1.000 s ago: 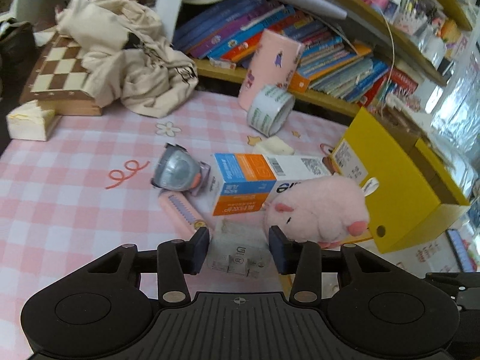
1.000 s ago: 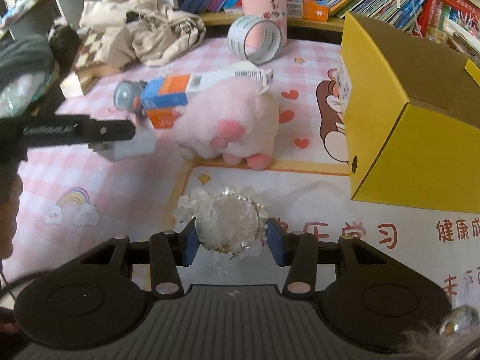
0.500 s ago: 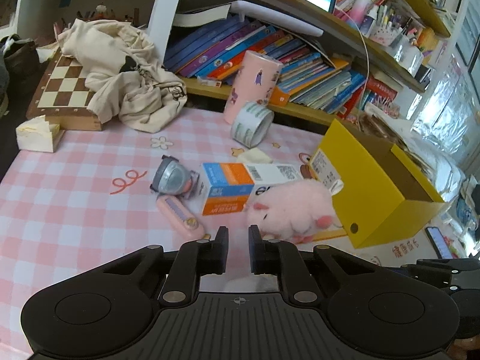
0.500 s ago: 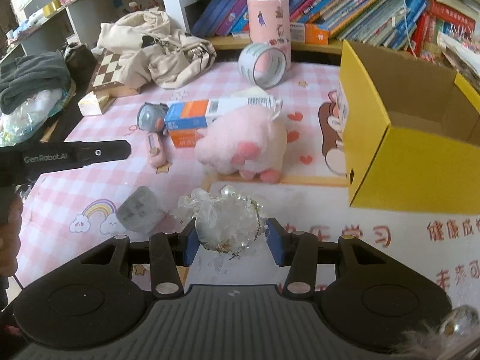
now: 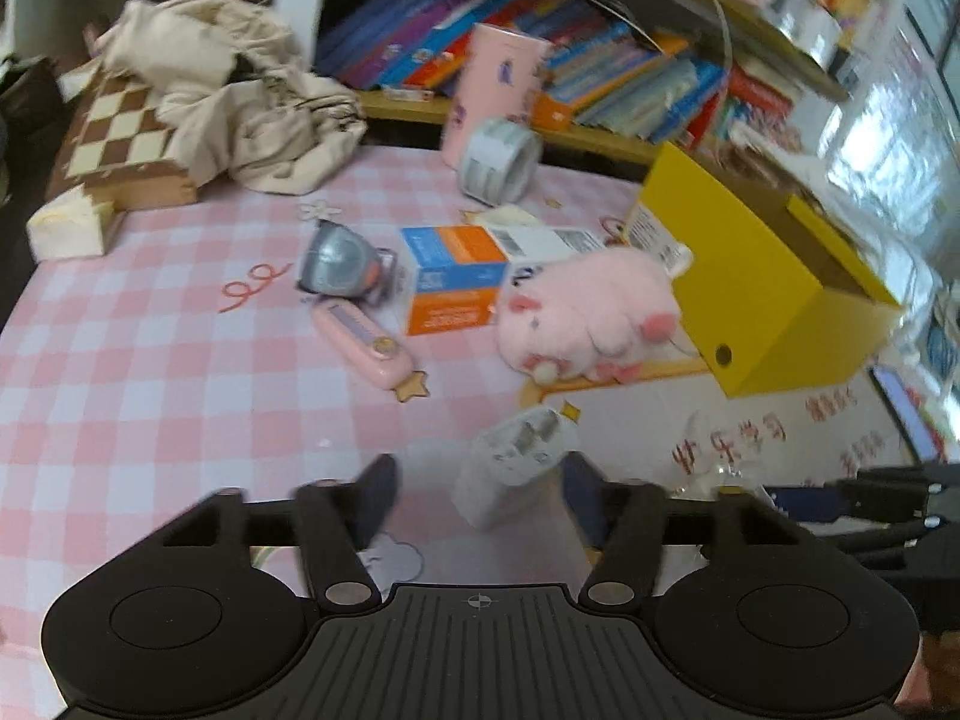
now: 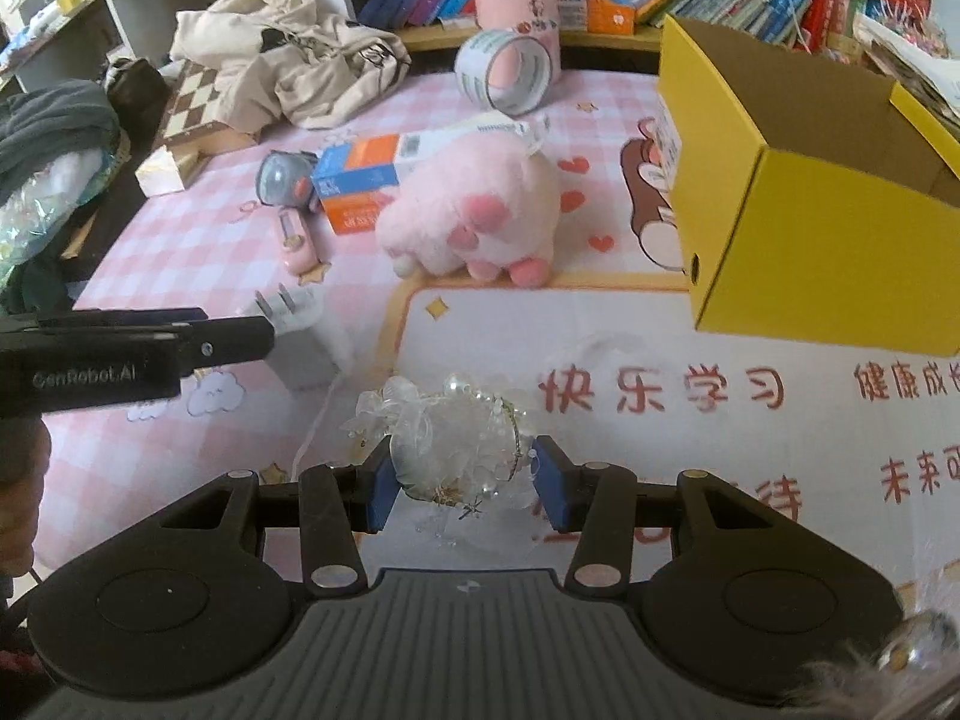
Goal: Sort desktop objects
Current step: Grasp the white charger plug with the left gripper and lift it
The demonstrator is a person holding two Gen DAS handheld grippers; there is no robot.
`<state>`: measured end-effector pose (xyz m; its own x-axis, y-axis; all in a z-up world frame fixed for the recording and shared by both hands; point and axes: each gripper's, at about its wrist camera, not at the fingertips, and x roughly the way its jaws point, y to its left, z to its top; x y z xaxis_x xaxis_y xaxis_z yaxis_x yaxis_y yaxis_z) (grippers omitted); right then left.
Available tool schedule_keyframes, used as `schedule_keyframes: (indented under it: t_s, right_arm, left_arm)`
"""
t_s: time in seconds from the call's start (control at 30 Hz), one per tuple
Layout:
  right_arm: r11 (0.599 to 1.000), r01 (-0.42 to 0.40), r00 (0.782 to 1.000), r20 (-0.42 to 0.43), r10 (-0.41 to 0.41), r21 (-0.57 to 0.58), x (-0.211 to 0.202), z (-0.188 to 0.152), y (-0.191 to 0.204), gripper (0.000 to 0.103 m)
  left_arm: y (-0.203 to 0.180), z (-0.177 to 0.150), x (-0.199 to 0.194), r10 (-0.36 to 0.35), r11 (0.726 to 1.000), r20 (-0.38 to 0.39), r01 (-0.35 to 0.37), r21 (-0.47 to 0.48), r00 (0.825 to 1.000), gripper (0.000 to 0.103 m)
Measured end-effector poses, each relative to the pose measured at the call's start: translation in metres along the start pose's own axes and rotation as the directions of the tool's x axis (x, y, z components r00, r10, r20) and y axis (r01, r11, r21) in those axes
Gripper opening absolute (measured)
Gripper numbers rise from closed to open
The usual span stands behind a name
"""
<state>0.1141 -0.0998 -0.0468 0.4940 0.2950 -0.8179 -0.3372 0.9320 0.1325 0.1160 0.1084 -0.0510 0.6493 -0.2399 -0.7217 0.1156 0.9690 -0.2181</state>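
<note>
While the yellow box (image 5: 774, 300) sits open at right on the pink checked desk mat (image 5: 120, 372), its inside hidden, the left gripper (image 5: 477, 489) has just been opening; jaws apart, white charger plug (image 5: 516, 468) between them, contact unclear. Right wrist view: box interior (image 6: 840, 114) looks bare cardboard; right gripper (image 6: 462, 483) clamped on a clear beaded hair ornament (image 6: 456, 441), above the mat.

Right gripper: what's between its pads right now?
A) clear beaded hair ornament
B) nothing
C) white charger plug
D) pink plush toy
A. The right gripper is shut on the clear beaded hair ornament, its blue pads pressing both sides, while the white charger plug lies apart on the tablecloth.
</note>
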Motion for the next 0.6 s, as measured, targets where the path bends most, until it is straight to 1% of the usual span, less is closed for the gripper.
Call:
schedule_keyframes:
  t_s: [0.1, 0.2, 0.3, 0.43, 0.47, 0.53, 0.57, 0.6]
  right_arm:
    - [1.0, 0.008, 1.0, -0.011, -0.008, 0.008, 0.001, -0.002, -0.005, 0.045]
    - [1.0, 0.009, 1.0, -0.015, -0.009, 0.009, 0.001, -0.003, -0.009, 0.045]
    - [1.0, 0.006, 1.0, -0.017, -0.006, 0.005, 0.003, 0.0, -0.015, 0.045]
    - [1.0, -0.004, 1.0, -0.02, 0.004, -0.016, 0.006, 0.005, -0.017, 0.045]
    - [1.0, -0.007, 1.0, -0.022, 0.007, -0.023, 0.007, 0.006, -0.018, 0.045]
    - [0.999, -0.015, 0.999, -0.035, 0.014, -0.032, 0.01, 0.007, -0.019, 0.045]
    - [0.999, -0.018, 0.999, -0.041, 0.017, -0.036, 0.011, 0.007, -0.02, 0.045]
    - [0.999, -0.021, 0.999, -0.045, 0.019, -0.038, 0.012, 0.007, -0.02, 0.045]
  left_arm:
    - [-0.01, -0.001, 0.007, 0.019, 0.998, 0.003, -0.019, 0.059, 1.0, 0.07]
    - [-0.018, -0.001, 0.016, 0.057, 0.992, 0.015, -0.058, 0.113, 0.998, 0.07]
    - [-0.022, 0.002, 0.025, 0.077, 0.987, 0.024, -0.079, 0.137, 0.997, 0.07]
    - [-0.026, 0.005, 0.039, 0.095, 0.982, 0.006, -0.094, 0.164, 0.995, 0.068]
    - [-0.026, 0.005, 0.042, 0.095, 0.982, 0.0, -0.094, 0.165, 0.995, 0.066]
    - [-0.026, 0.005, 0.047, 0.088, 0.984, -0.016, -0.085, 0.158, 0.996, 0.055]
    - [-0.026, 0.004, 0.049, 0.079, 0.985, -0.03, -0.073, 0.153, 0.996, 0.052]
    - [-0.026, 0.004, 0.052, 0.071, 0.986, -0.043, -0.064, 0.151, 0.997, 0.046]
